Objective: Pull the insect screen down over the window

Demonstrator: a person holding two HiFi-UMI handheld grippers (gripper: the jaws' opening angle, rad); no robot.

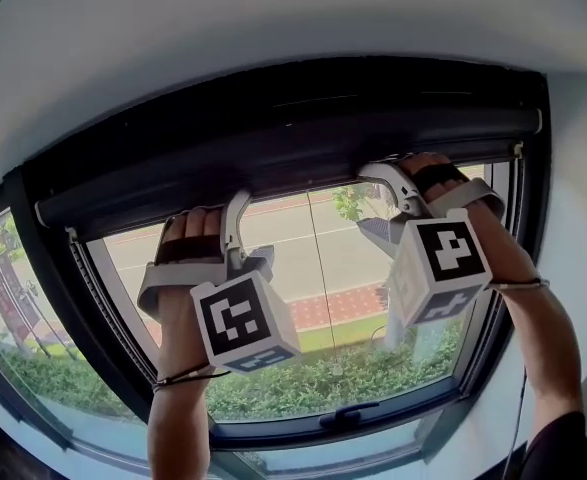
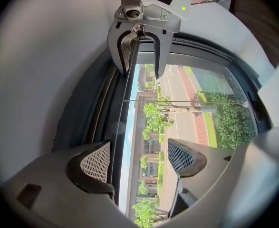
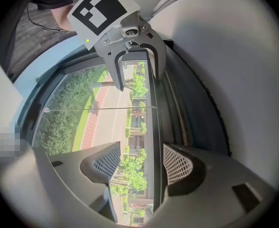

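The insect screen is rolled up in a dark housing (image 1: 273, 103) along the window's top, and its dark pull bar (image 1: 303, 158) sits just under that. Both grippers are raised to the bar. My left gripper (image 1: 241, 206) is open, and the bar's thin edge (image 2: 125, 122) runs through the wide gap between its jaws. My right gripper (image 1: 375, 203) is also open, with the bar's edge (image 3: 156, 122) passing between its jaws, nearer the right fingertip (image 3: 178, 163). Neither pair of pads presses on the bar. Each gripper view shows the other gripper (image 2: 139, 46) (image 3: 134, 56) further along the bar.
The dark window frame (image 1: 58, 298) surrounds the glass, with a handle (image 1: 348, 415) on its lower rail. A white wall and ceiling (image 1: 273, 18) lie above. Outside are a road, hedges and trees. Side guide rails (image 1: 518, 208) run down the frame.
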